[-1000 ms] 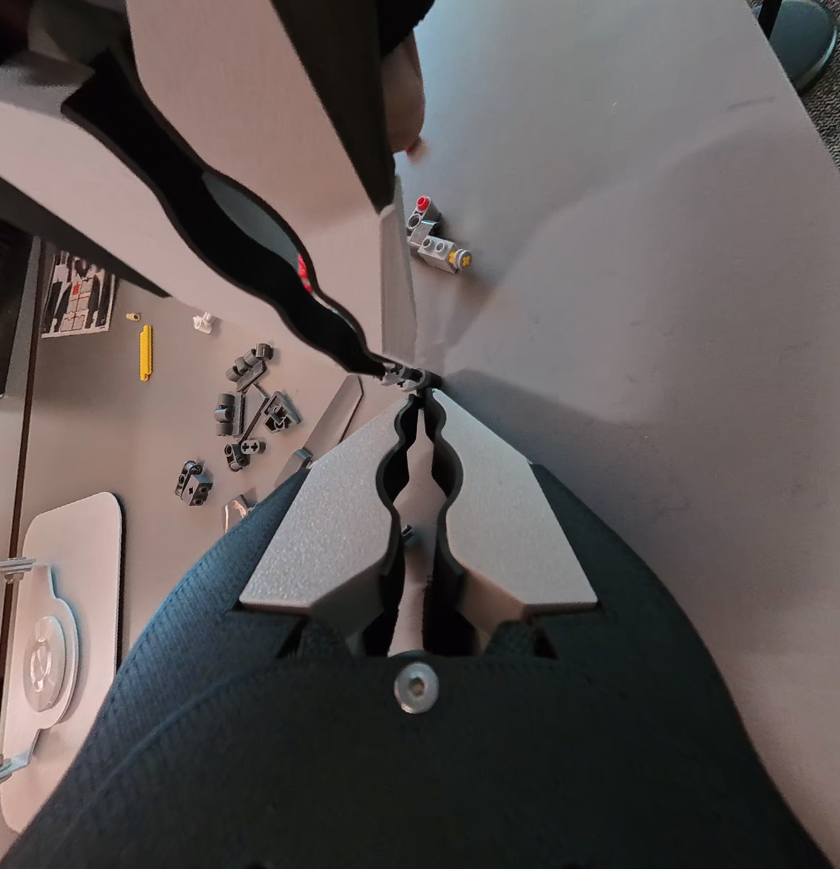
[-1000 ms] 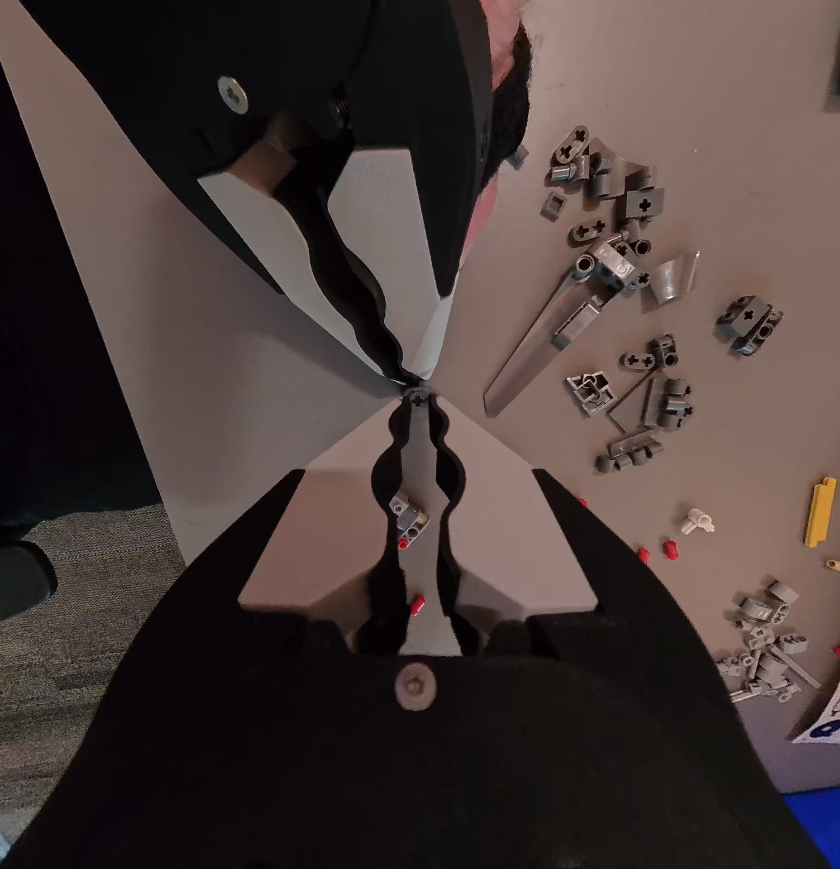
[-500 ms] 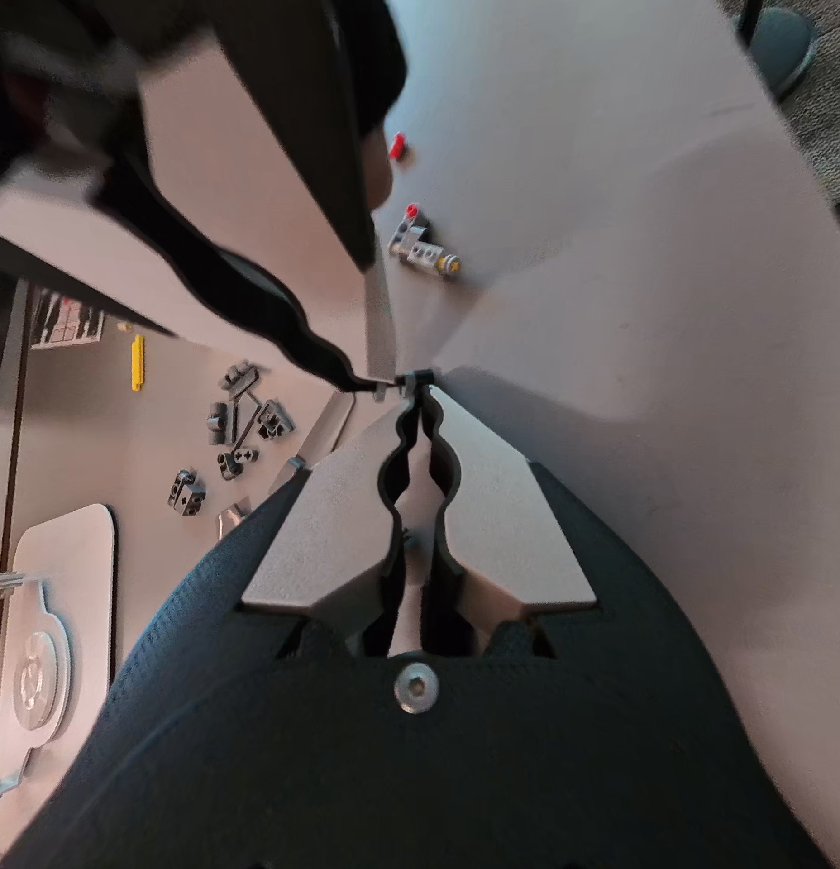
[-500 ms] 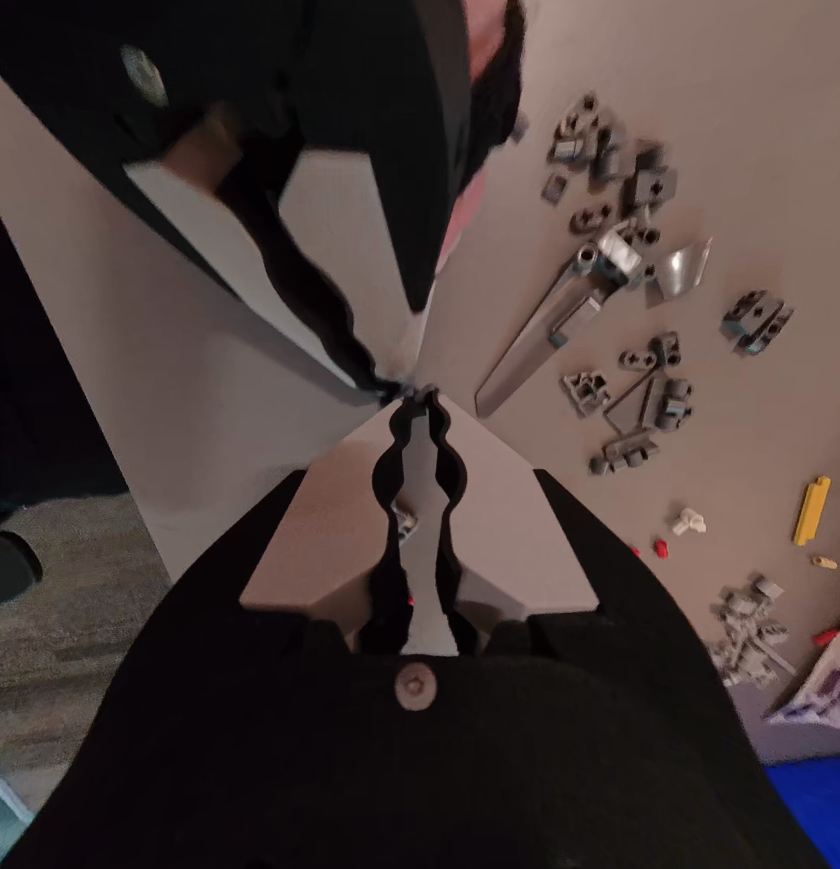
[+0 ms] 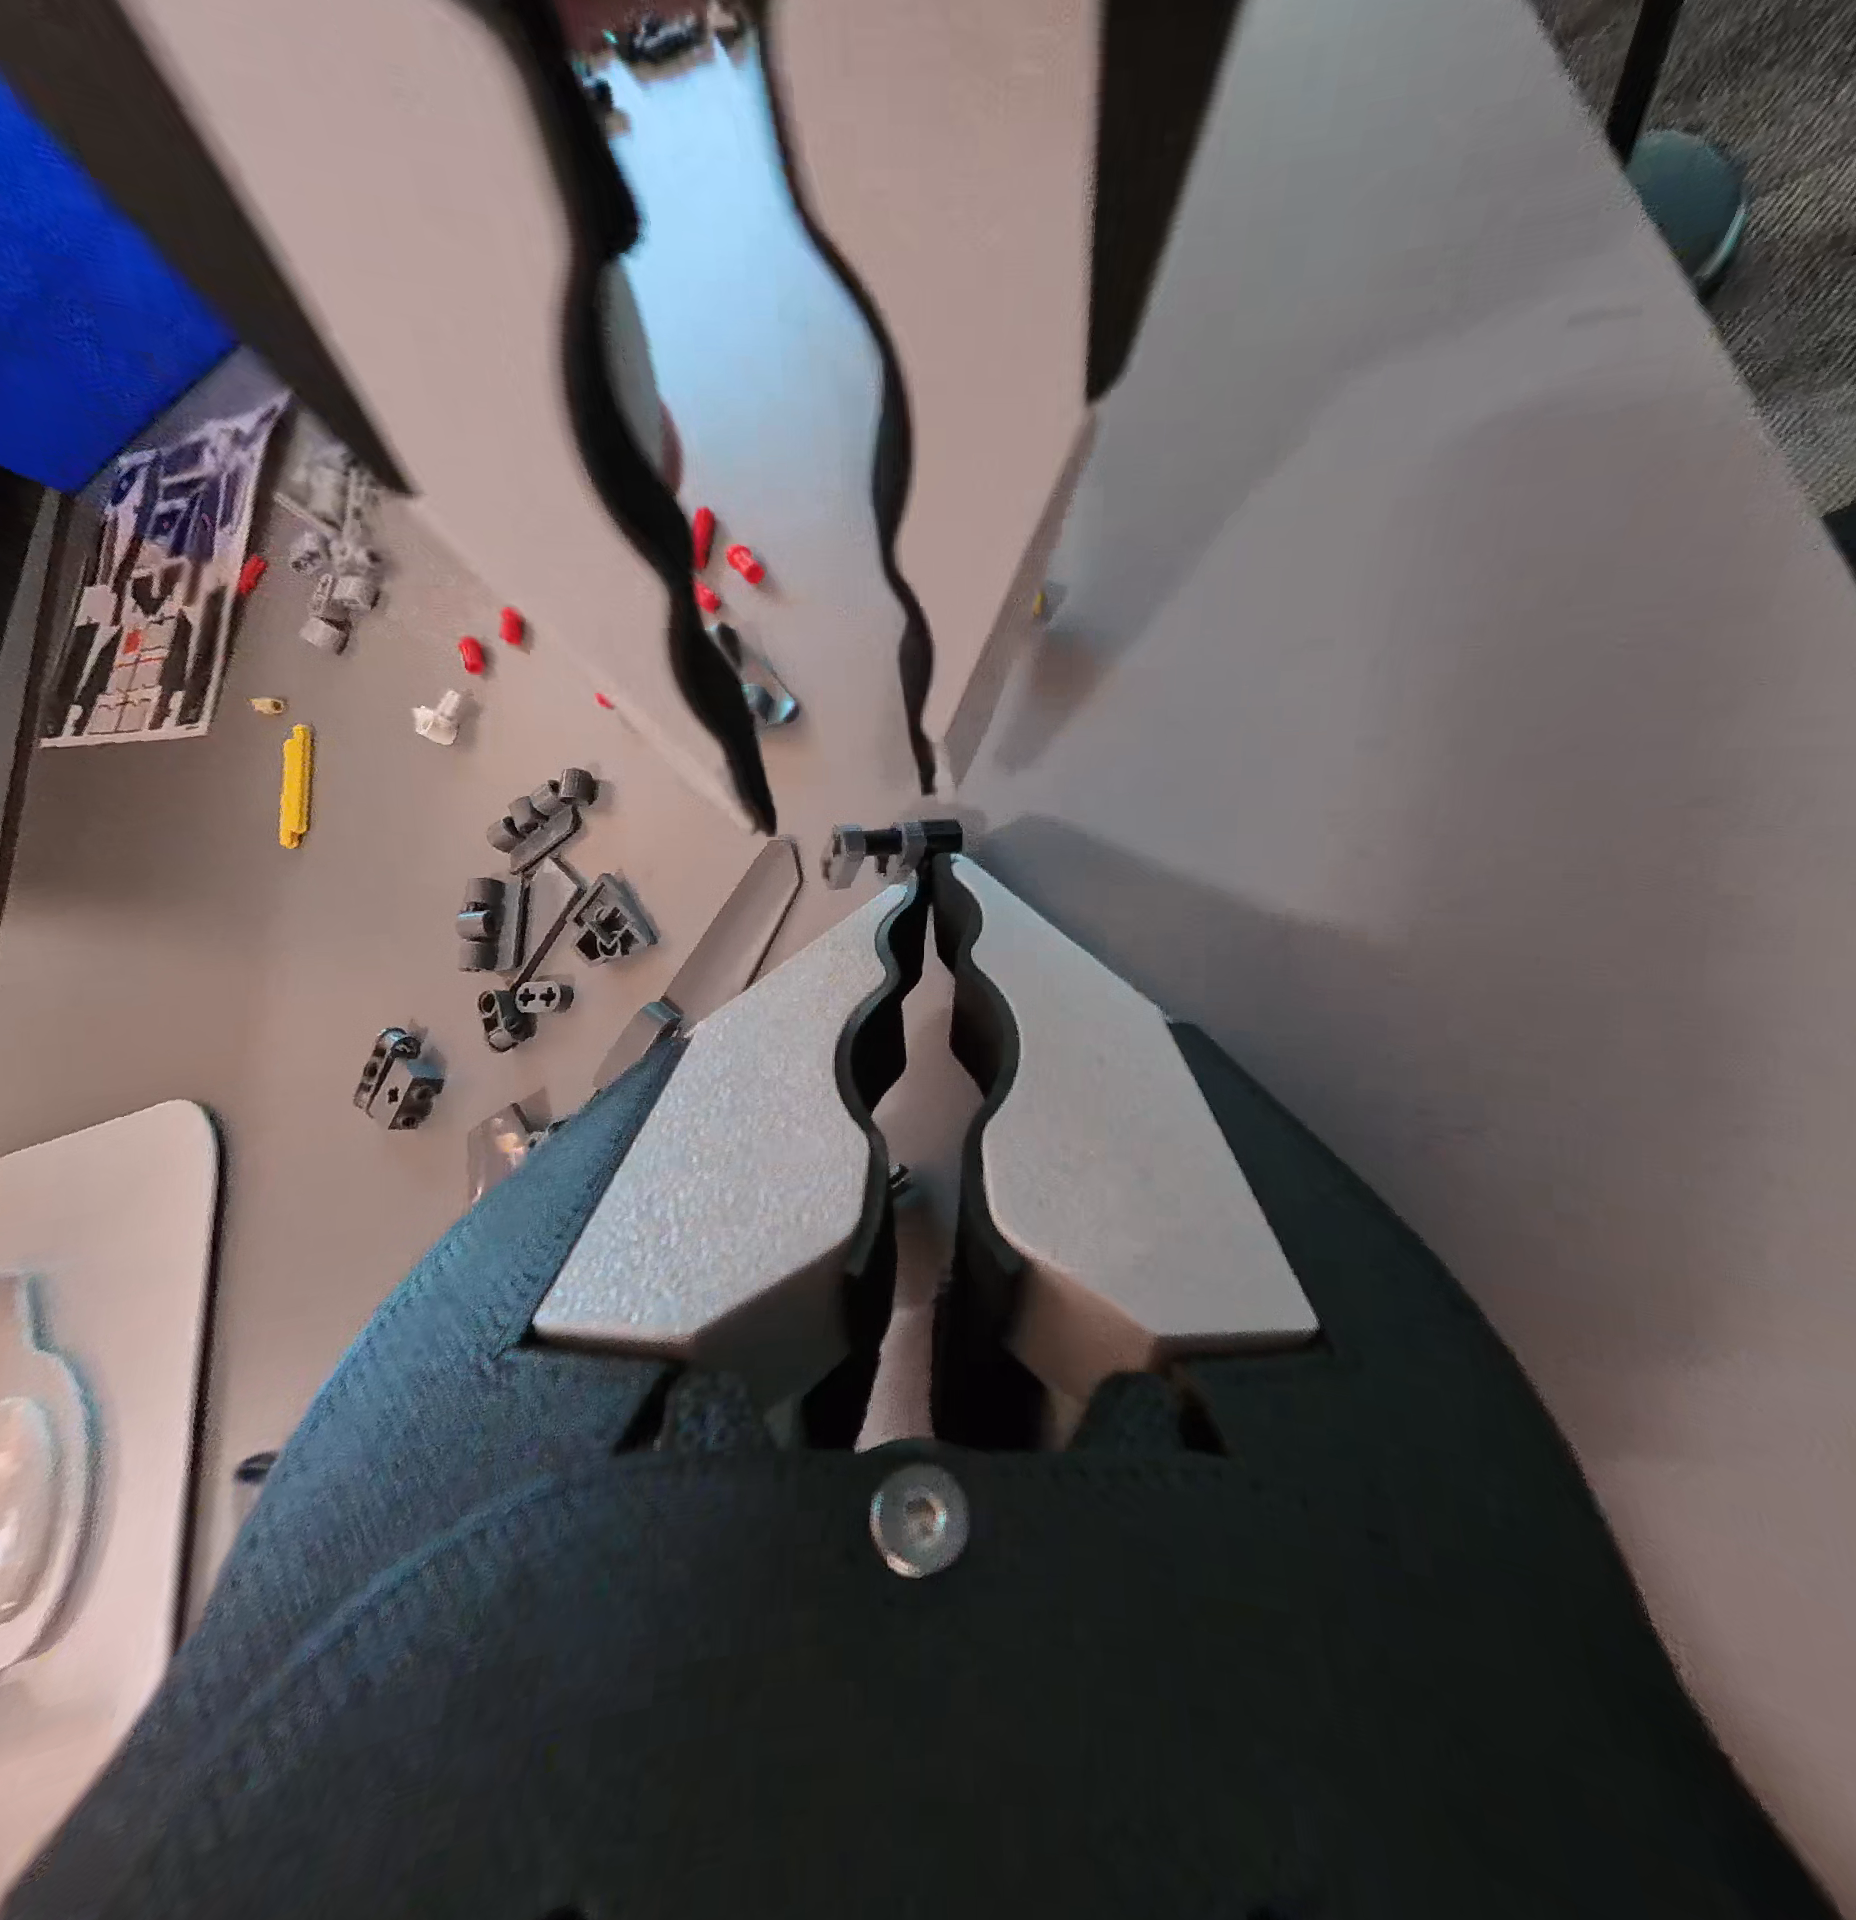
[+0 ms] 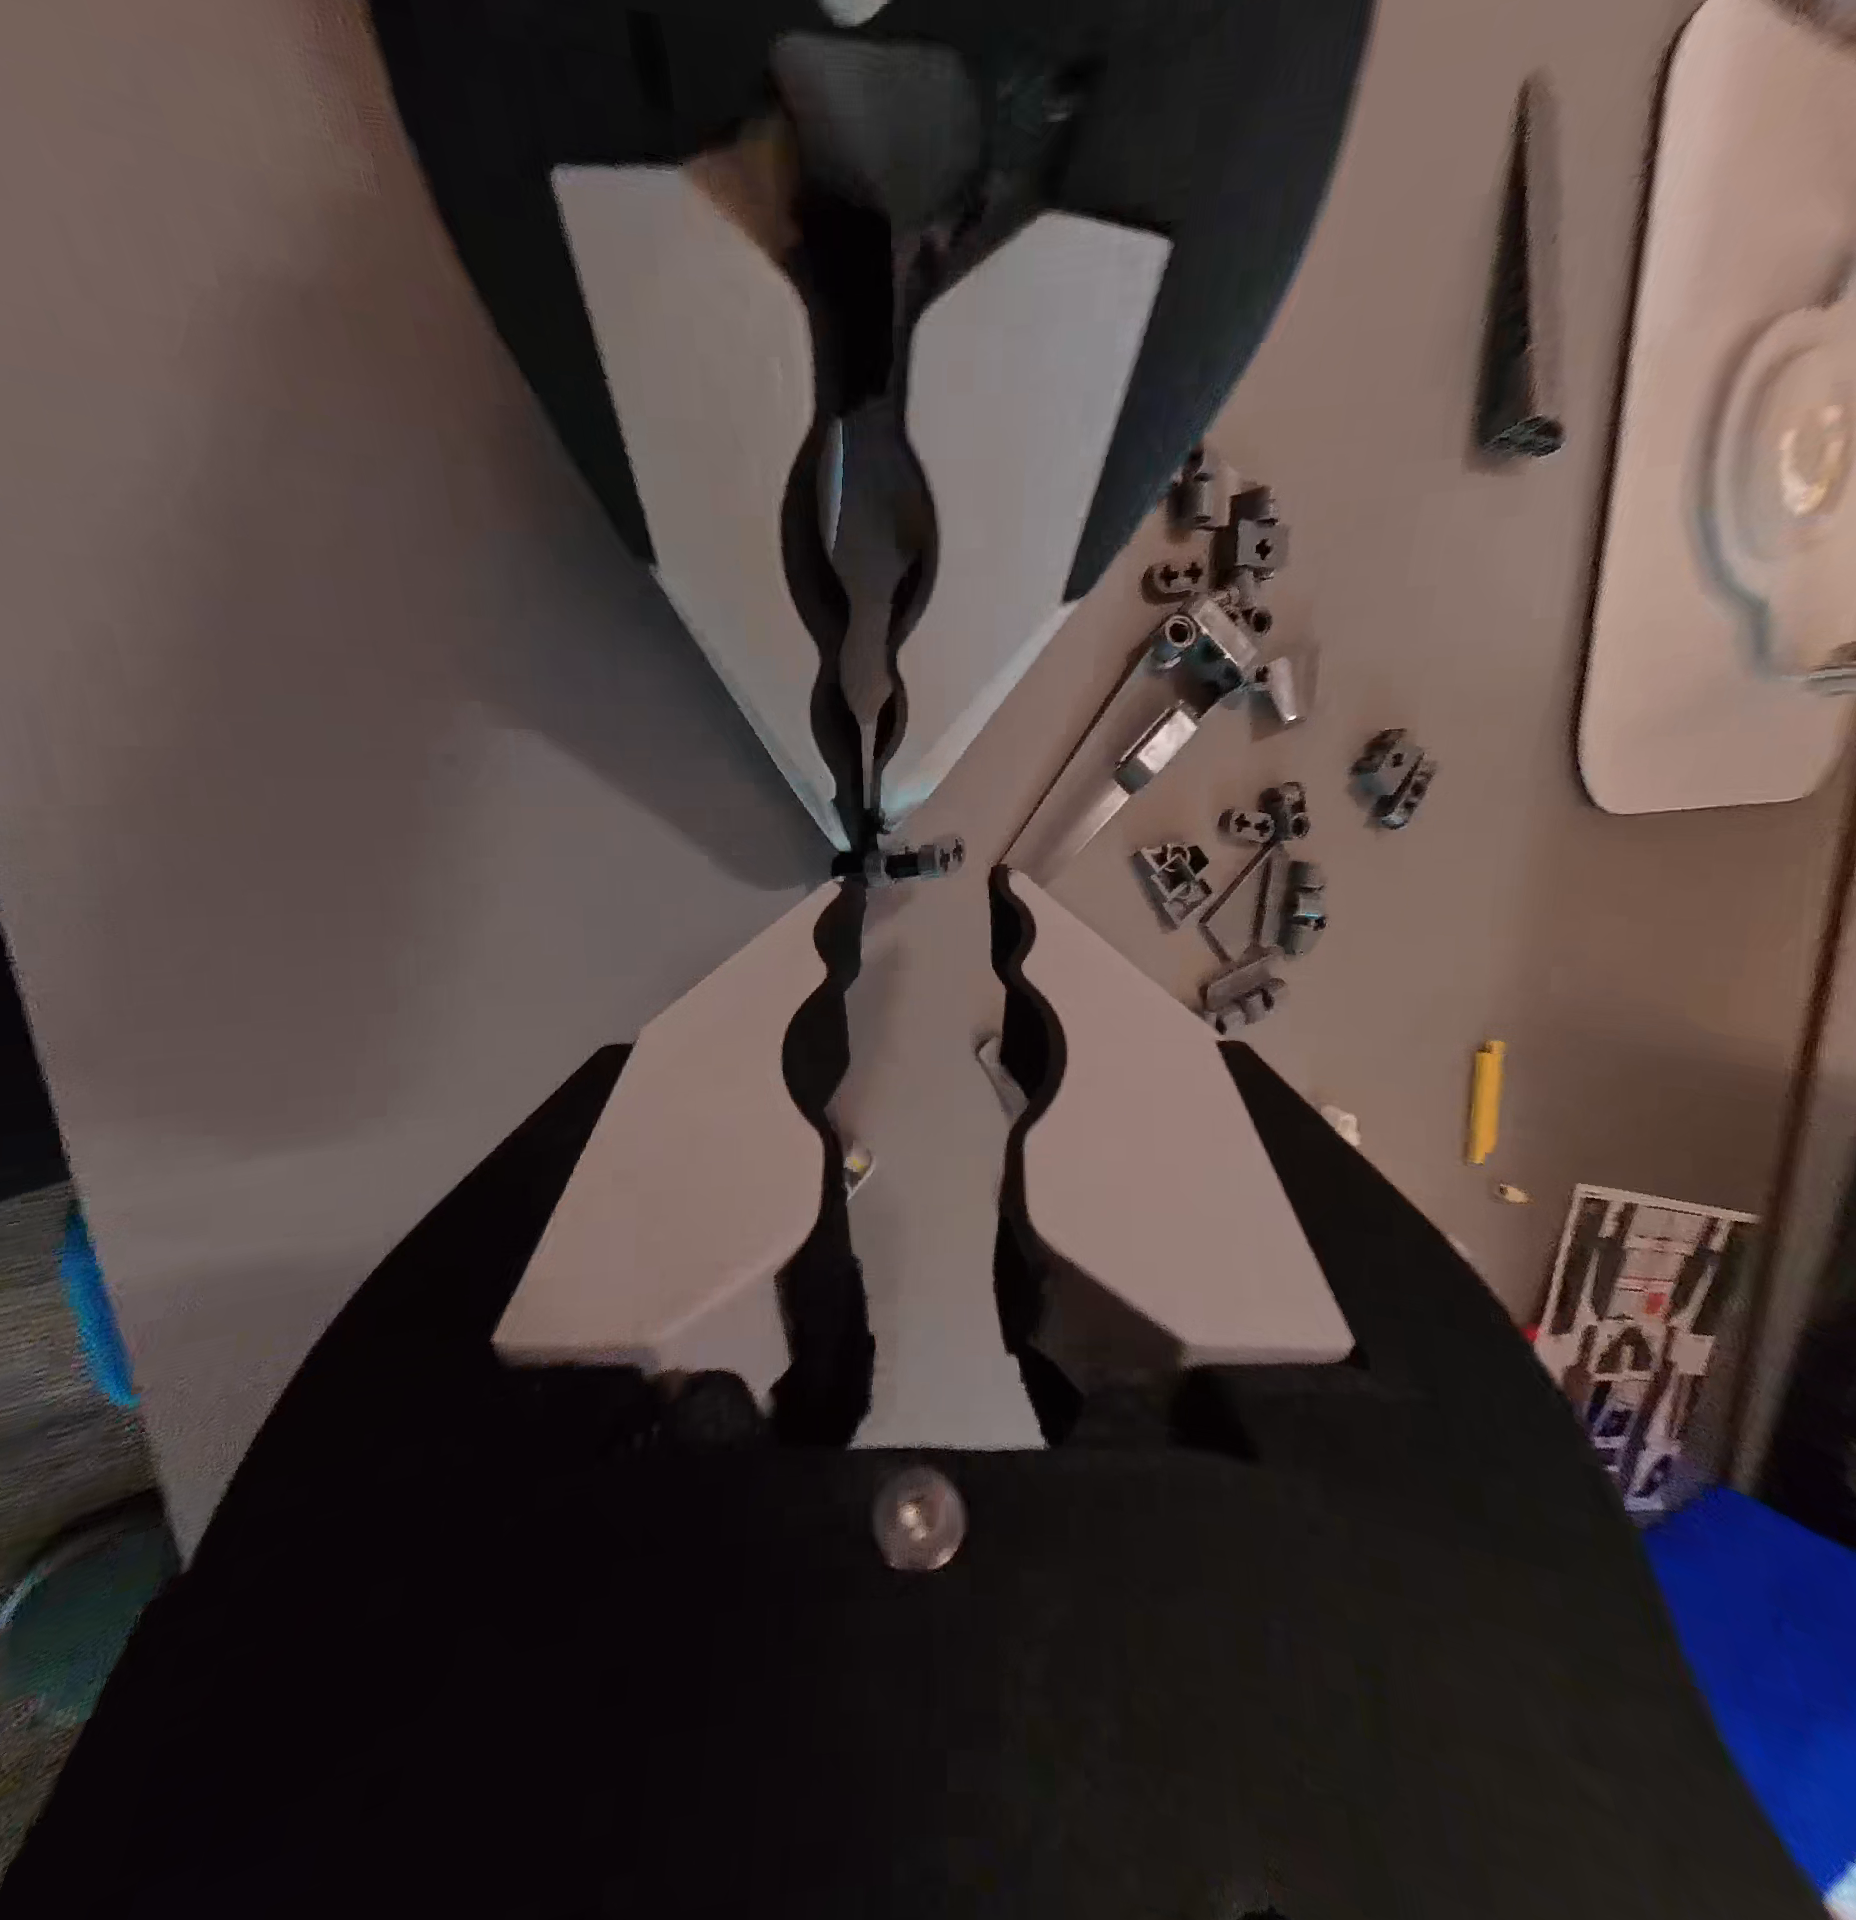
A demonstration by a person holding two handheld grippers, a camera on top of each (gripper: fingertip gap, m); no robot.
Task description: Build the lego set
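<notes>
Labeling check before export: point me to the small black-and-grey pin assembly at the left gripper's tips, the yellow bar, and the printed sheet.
black-and-grey pin assembly point(image 5: 888, 844): left wrist view, black middle shaft.
yellow bar point(image 5: 296, 785): left wrist view, mid-length.
printed sheet point(image 6: 1641, 1311): right wrist view, centre of sheet.

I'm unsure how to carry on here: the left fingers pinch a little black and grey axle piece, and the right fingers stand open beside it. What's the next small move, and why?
Probably draw the right gripper back a little. Its fingers are apart and off the axle piece, which the shut left gripper alone holds above the table.
</notes>
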